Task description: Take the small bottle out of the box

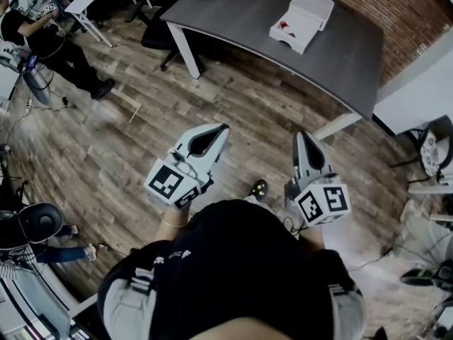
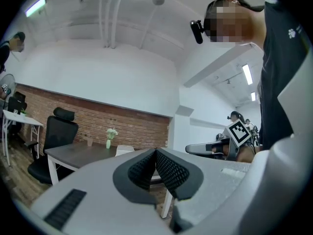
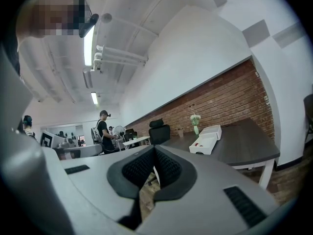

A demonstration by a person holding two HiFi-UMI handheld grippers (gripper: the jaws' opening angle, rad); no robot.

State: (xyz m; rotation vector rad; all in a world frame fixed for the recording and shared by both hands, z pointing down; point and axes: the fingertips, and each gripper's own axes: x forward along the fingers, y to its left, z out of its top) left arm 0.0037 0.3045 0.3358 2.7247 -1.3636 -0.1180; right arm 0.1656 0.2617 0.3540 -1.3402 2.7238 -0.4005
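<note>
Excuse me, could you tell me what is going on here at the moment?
A person stands on the wood floor holding the left gripper and the right gripper, both shut and empty. The open white box sits on the grey table ahead of them, with neither gripper near it.

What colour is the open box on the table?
White open box; head view shows it best.

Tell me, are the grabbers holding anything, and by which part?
Nothing is held. The left gripper and the right gripper both have their jaws shut together, empty. The white box sits on the table, away from both.
</note>
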